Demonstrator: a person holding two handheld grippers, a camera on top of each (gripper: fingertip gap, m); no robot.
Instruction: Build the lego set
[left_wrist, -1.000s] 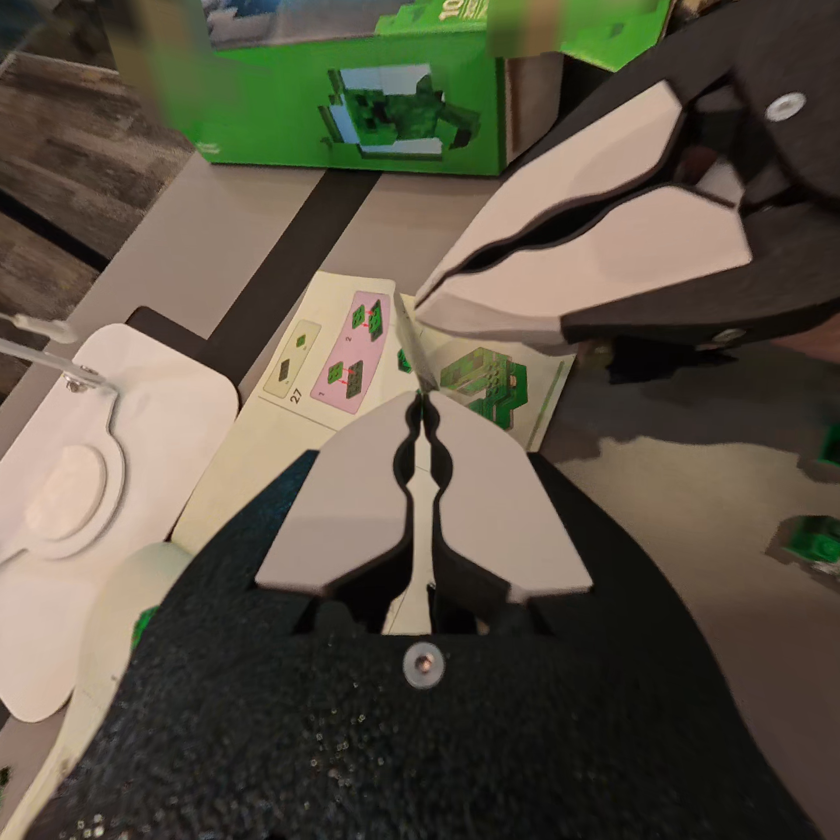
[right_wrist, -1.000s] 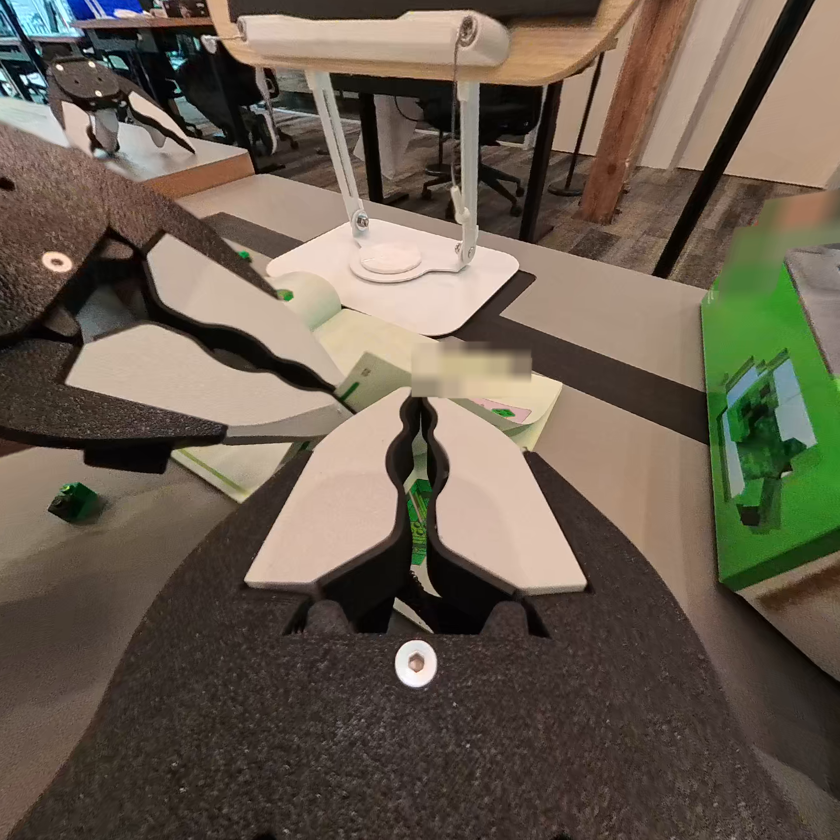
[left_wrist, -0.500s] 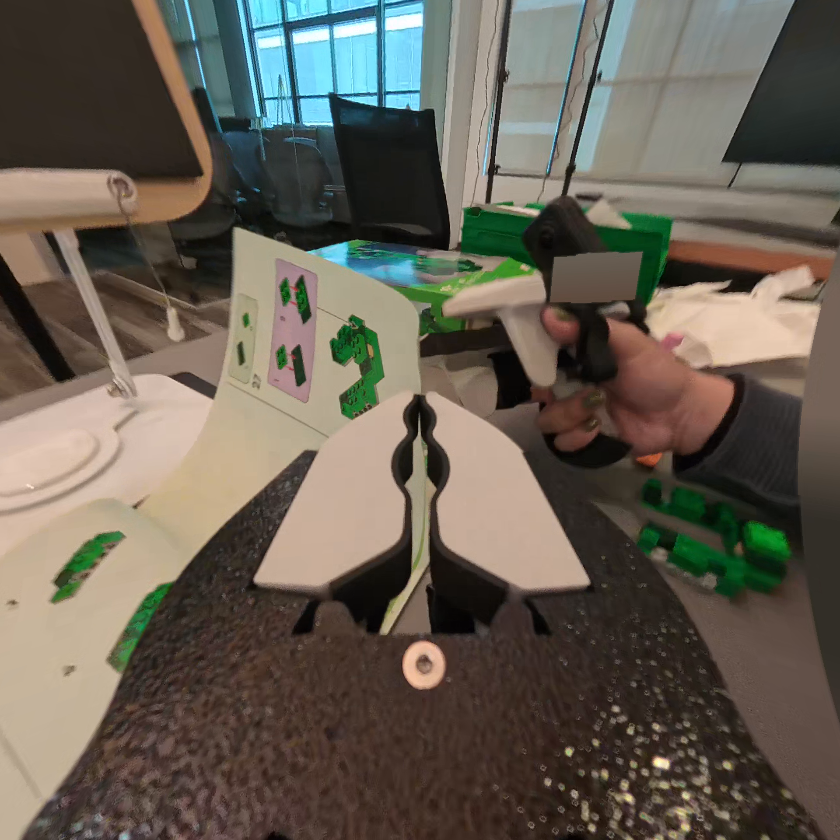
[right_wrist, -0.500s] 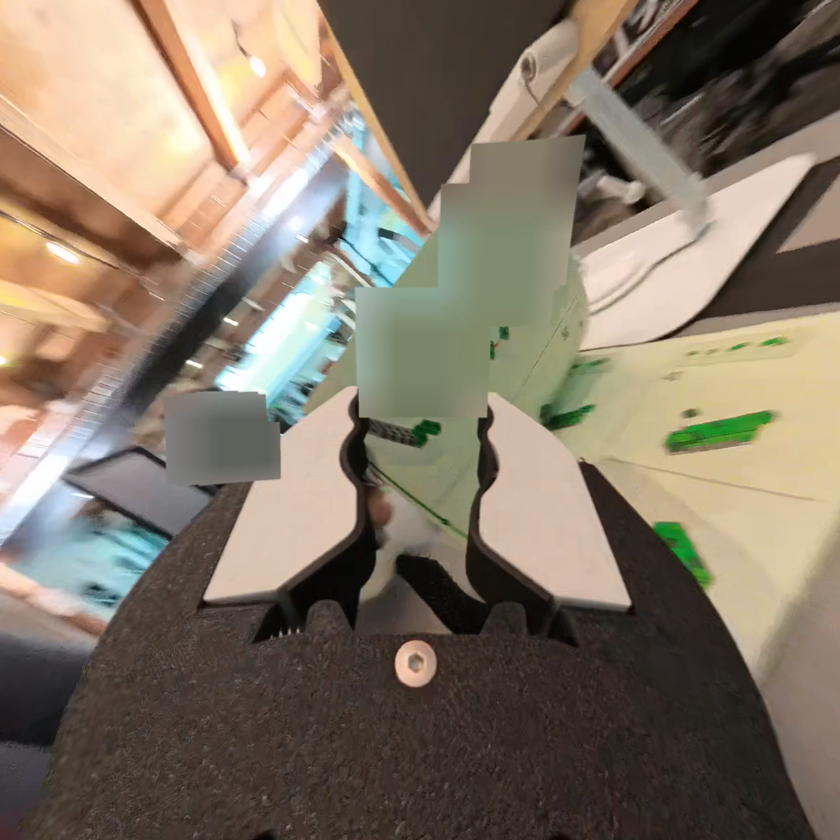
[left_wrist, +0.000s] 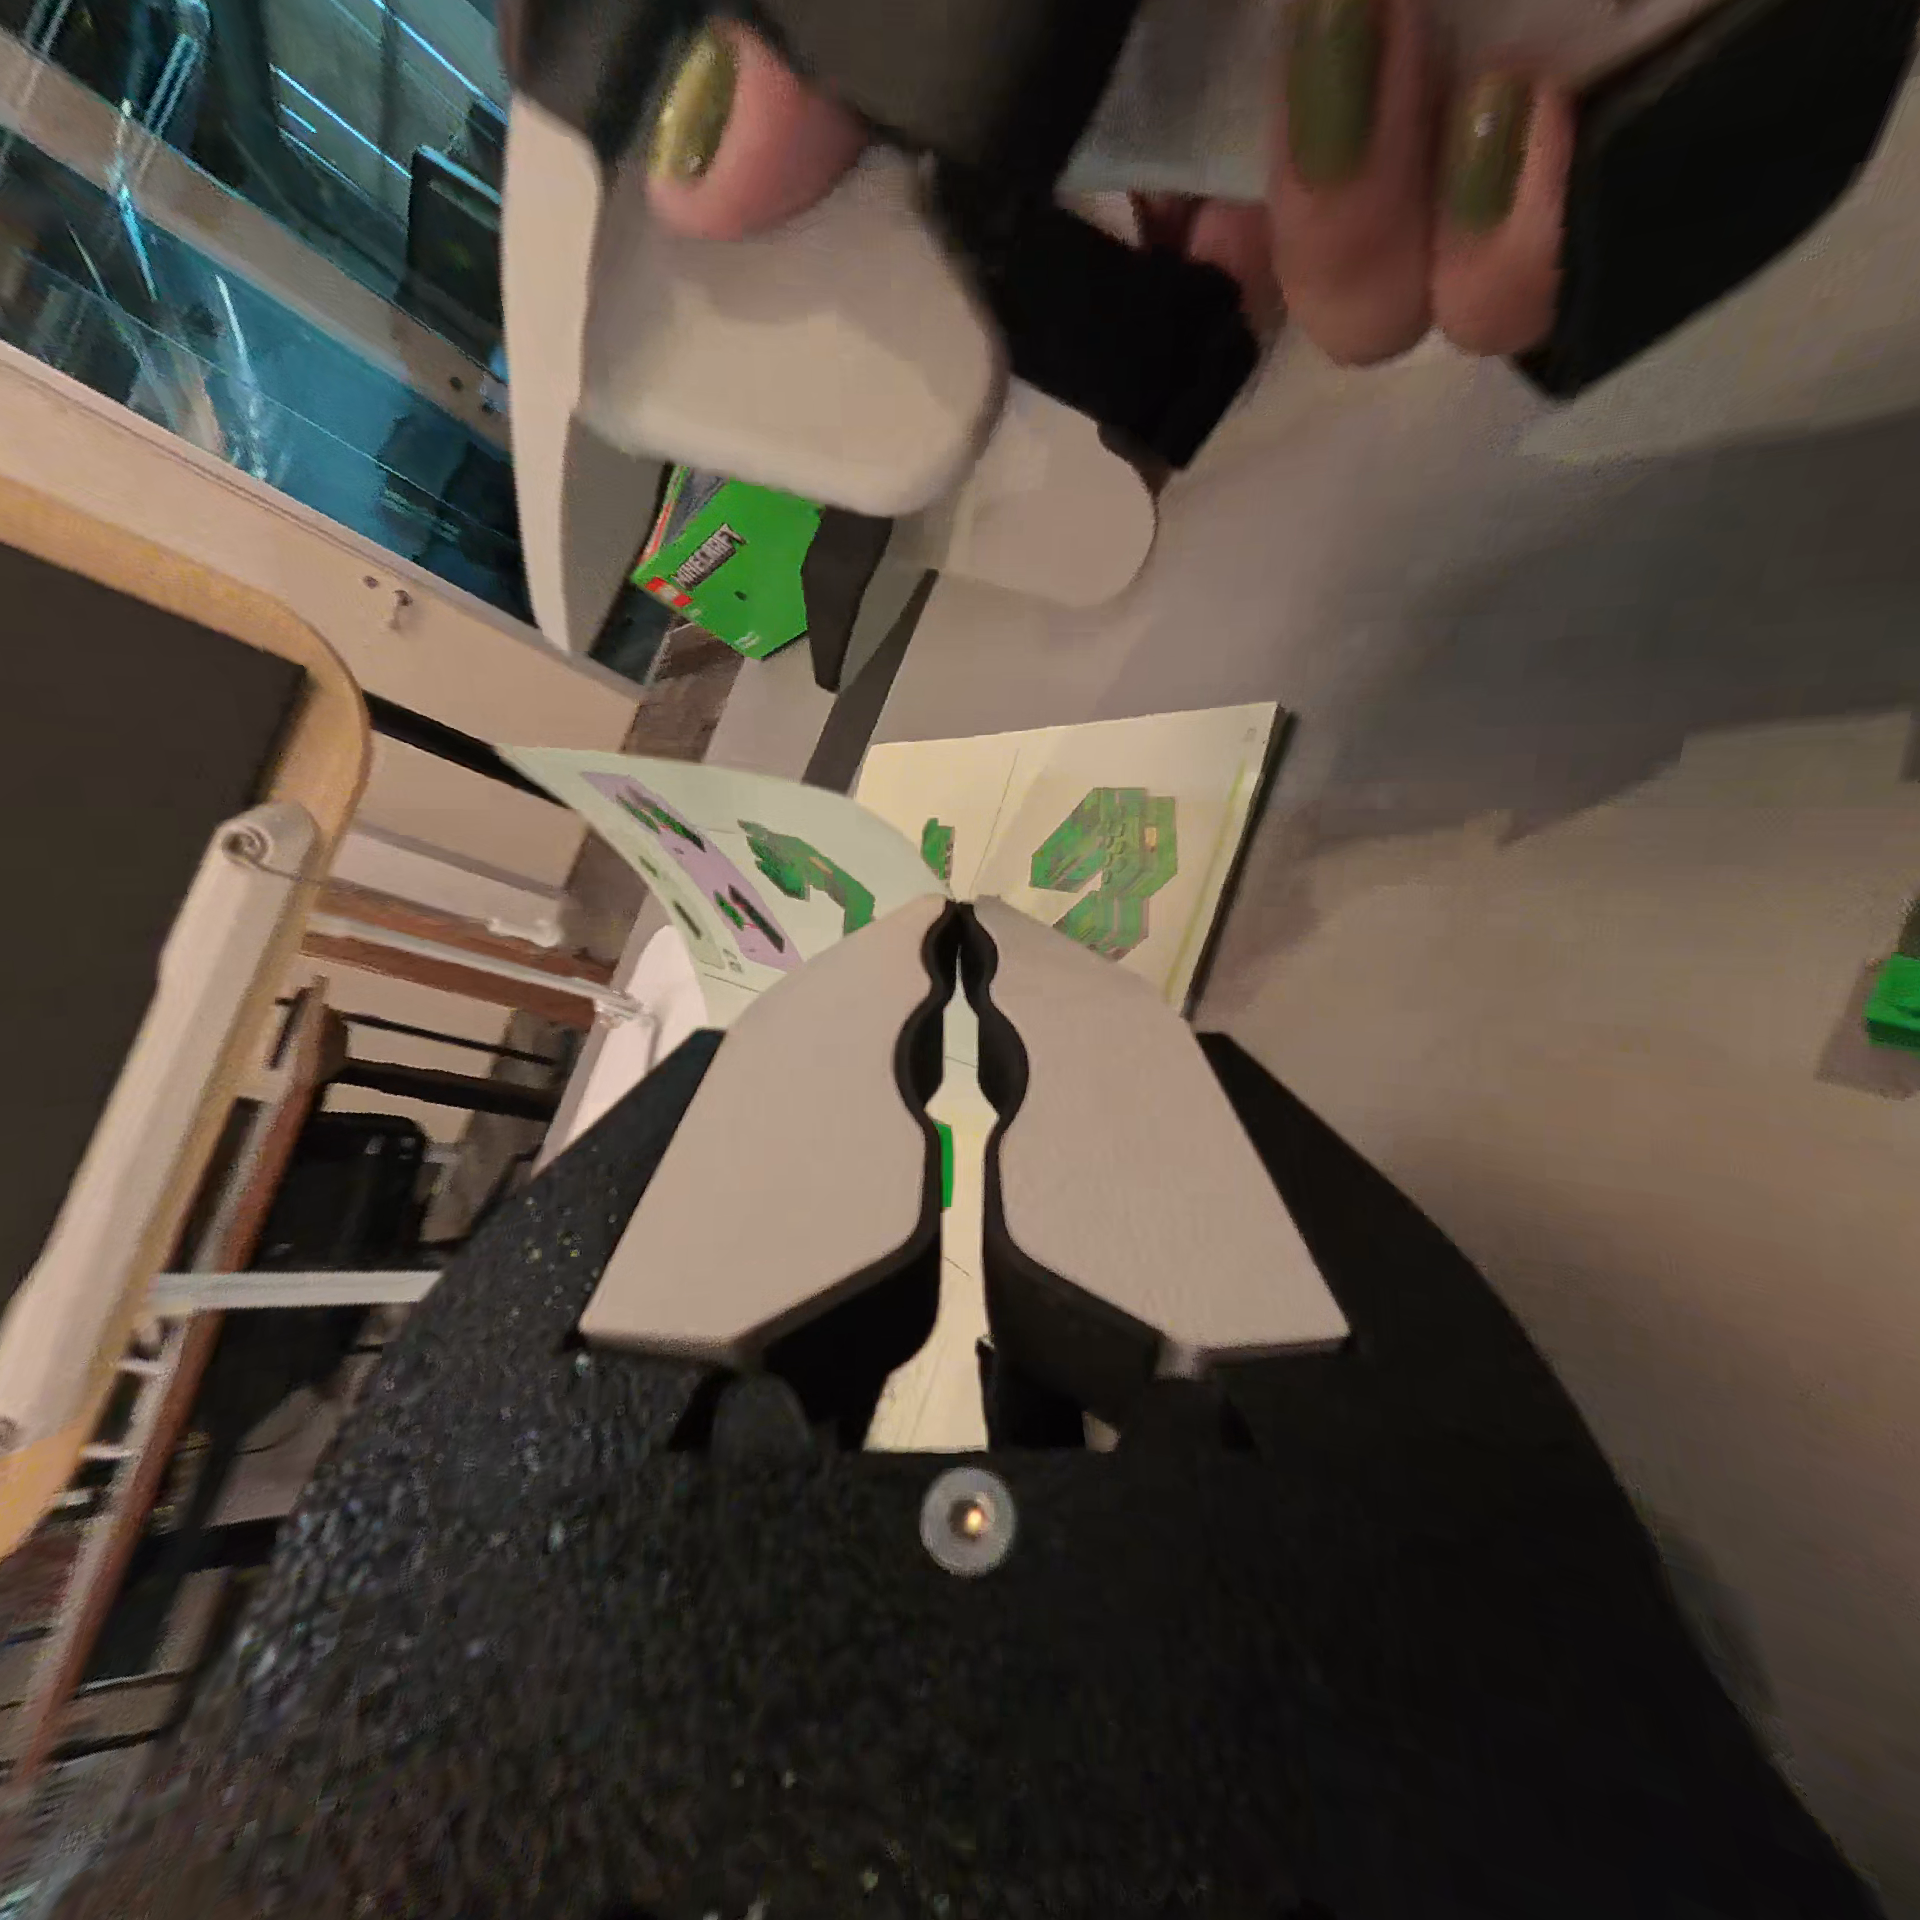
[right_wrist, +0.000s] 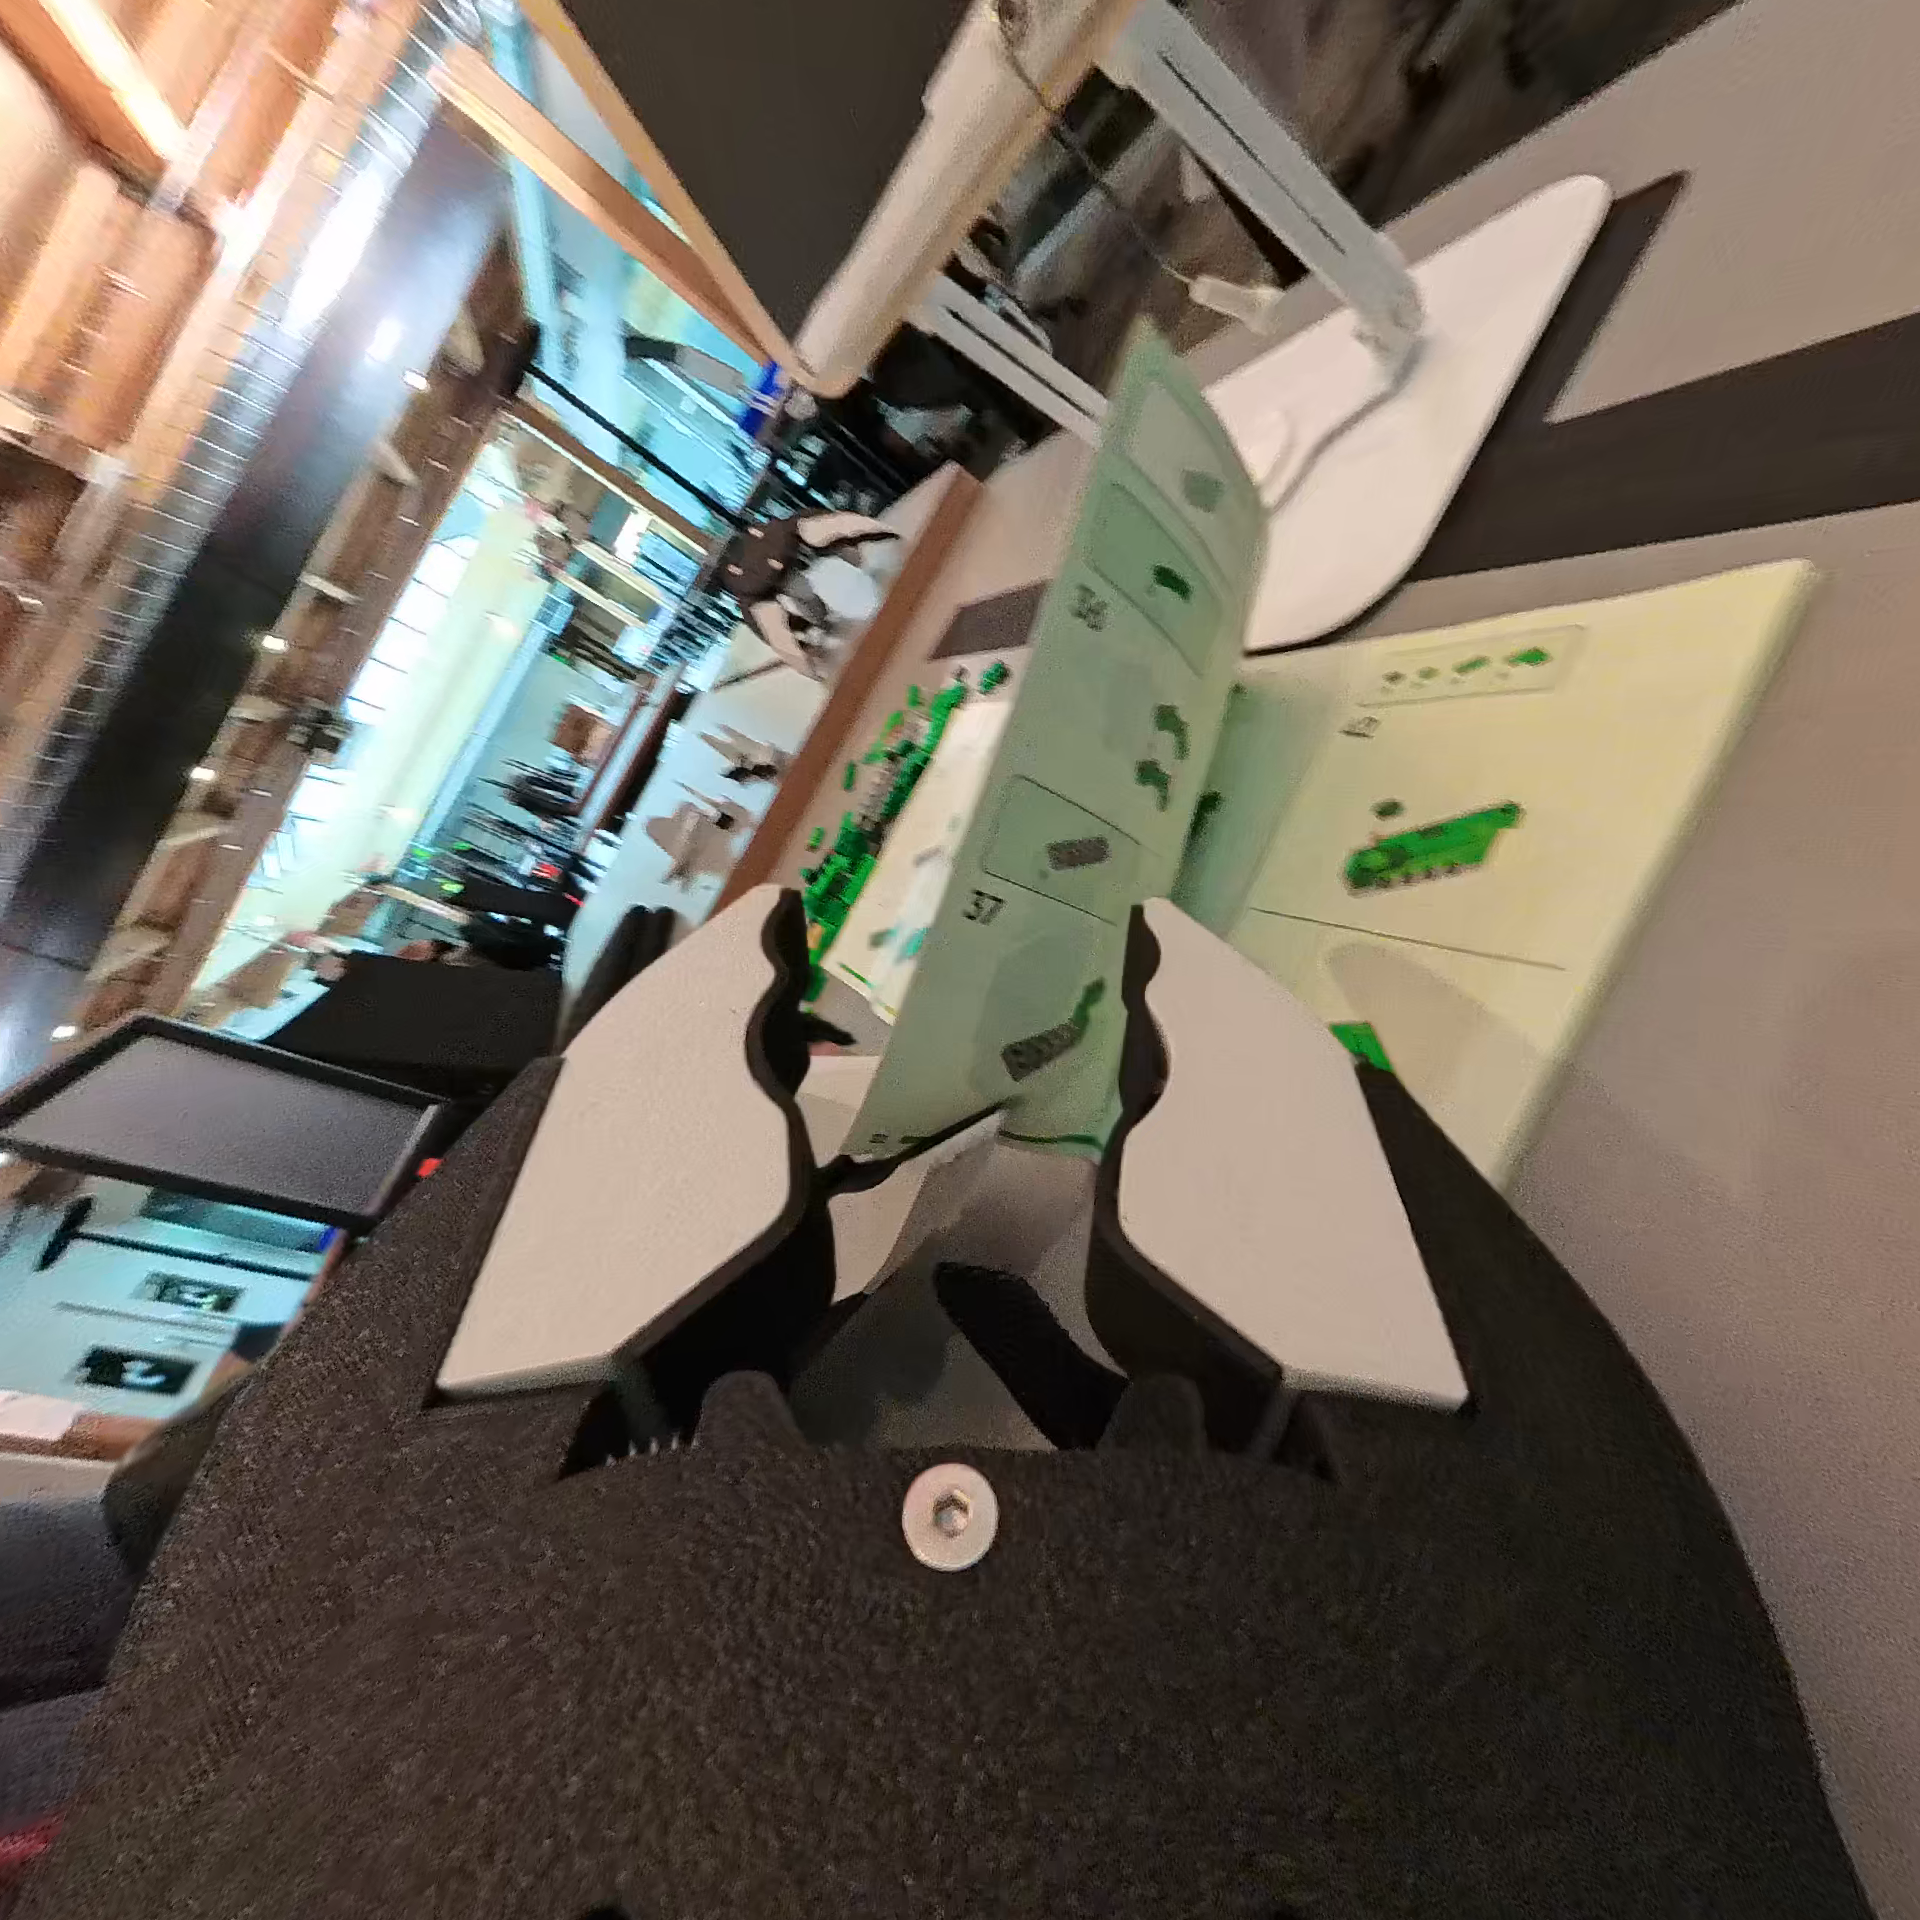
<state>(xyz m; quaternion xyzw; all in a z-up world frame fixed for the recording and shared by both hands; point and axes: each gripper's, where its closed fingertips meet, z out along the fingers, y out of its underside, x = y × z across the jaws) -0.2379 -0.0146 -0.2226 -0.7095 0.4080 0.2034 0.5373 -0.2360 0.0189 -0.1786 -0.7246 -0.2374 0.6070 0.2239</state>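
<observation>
The instruction booklet (left_wrist: 1101, 831) lies open on the grey table (left_wrist: 1558, 1299). My left gripper (left_wrist: 954, 914) is shut on the edge of one page (left_wrist: 748, 862), which curls up and to the left. The right gripper's handle (left_wrist: 810, 364), held by a hand (left_wrist: 1340, 208), fills the top of the left wrist view. My right gripper (right_wrist: 961, 925) is open and empty. The lifted page (right_wrist: 1132, 727) stands just beyond its fingers, above the flat booklet (right_wrist: 1558, 790). Loose green bricks (right_wrist: 873, 810) lie behind the page.
A white lamp base (right_wrist: 1455, 395) stands on the table behind the booklet. The green set box (left_wrist: 727, 571) is farther back. A green brick piece (left_wrist: 1893, 1013) sits on the table to the right. A desk edge and a shelf lie to the left.
The right gripper let go of the page and opened. The left gripper kept hold of the page and carried it up and over, with both views rolling sideways.
</observation>
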